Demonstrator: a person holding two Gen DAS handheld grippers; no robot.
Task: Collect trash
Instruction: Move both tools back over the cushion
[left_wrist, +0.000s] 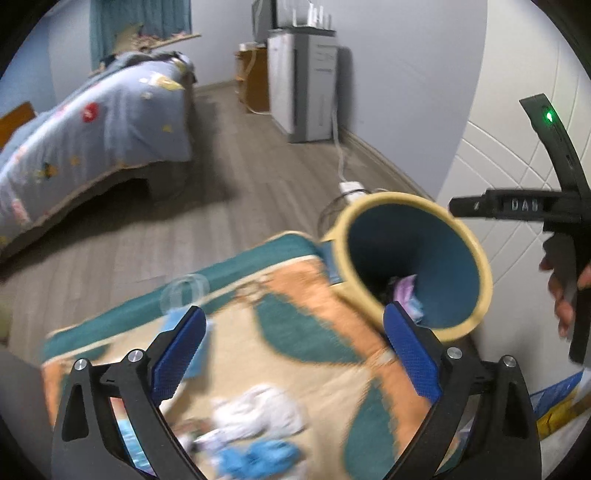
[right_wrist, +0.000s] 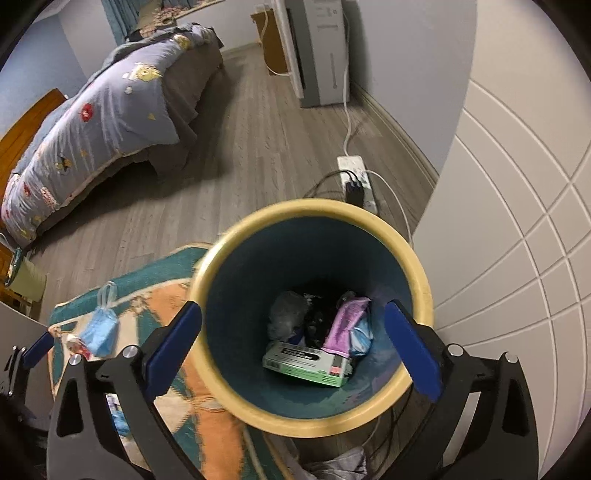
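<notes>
A waste bin (right_wrist: 314, 413) with a cream rim and teal inside stands at the rug's edge; it also shows in the left wrist view (left_wrist: 417, 206). Inside lie a green-and-white box (right_wrist: 306, 365), a purple wrapper (right_wrist: 345, 321) and a grey crumpled wad (right_wrist: 286, 314). My right gripper (right_wrist: 291, 339) is open and empty right above the bin's mouth. My left gripper (left_wrist: 295, 350) is open and empty over the rug (left_wrist: 295, 332). On the rug lie white crumpled tissue (left_wrist: 258, 410), a blue crumpled piece (left_wrist: 258, 458) and a blue face mask (right_wrist: 99, 328).
A bed (left_wrist: 92, 122) with a blue quilt stands at the left. A grey appliance (left_wrist: 303, 85) stands by the far wall. A white power strip (right_wrist: 356, 177) with cables lies behind the bin. A white panelled door (right_wrist: 517, 221) is at the right.
</notes>
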